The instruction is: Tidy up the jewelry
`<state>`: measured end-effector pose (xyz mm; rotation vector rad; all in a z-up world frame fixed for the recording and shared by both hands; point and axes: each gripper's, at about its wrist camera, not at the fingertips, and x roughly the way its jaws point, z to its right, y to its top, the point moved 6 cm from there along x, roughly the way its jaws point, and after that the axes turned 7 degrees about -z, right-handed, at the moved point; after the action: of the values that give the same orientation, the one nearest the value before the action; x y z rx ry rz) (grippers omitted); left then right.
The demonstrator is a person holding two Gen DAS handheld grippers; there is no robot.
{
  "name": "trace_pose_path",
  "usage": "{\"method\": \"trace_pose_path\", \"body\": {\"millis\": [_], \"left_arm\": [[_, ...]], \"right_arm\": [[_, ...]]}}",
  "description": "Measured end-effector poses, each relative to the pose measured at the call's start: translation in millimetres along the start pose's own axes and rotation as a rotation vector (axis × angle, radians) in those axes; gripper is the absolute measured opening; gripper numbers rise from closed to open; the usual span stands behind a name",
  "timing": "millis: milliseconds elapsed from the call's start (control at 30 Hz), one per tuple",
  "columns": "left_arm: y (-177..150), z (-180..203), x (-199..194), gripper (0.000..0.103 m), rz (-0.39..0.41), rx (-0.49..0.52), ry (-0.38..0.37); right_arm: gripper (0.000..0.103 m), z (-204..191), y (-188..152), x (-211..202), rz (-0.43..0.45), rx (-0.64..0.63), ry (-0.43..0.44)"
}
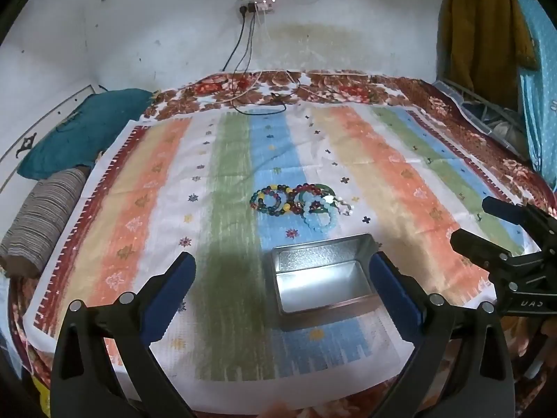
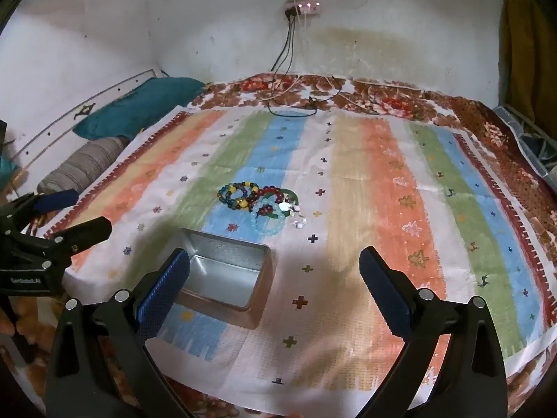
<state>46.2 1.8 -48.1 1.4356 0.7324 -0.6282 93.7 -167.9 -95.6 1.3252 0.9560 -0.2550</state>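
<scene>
Bracelets of coloured glassy beads (image 1: 299, 202), heaped on striped cloth (image 1: 400, 174) beyond open silver tin (image 1: 323, 278): light, limp, slippery. Pinch one strand's outer loop; left gripper (image 1: 282, 278) and right gripper (image 2: 275, 278) gape empty.

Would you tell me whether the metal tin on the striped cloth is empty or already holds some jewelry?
Empty. The metal tin is lidless and shows only its bare shiny floor; the bracelets all lie on the cloth beyond it.

Stained white wall (image 1: 139, 35) behind a bed (image 1: 348, 87) with teal pillow (image 1: 80, 132).
</scene>
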Motion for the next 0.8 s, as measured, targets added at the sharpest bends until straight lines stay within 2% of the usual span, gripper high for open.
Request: {"method": "trace_pose_path", "body": {"millis": [267, 800], "left_arm": [[-2.2, -2.3, 0.9, 0.097, -0.019, -0.003, -0.010], [-0.6, -2.9, 0.2, 0.097, -0.024, 0.000, 0.026]], "right_arm": [[0.099, 0.8, 0.6, 0.5, -0.005, 0.008, 0.001], [0.099, 3.2, -0.1, 5.1, -0.031, 0.027, -0.008]]}}
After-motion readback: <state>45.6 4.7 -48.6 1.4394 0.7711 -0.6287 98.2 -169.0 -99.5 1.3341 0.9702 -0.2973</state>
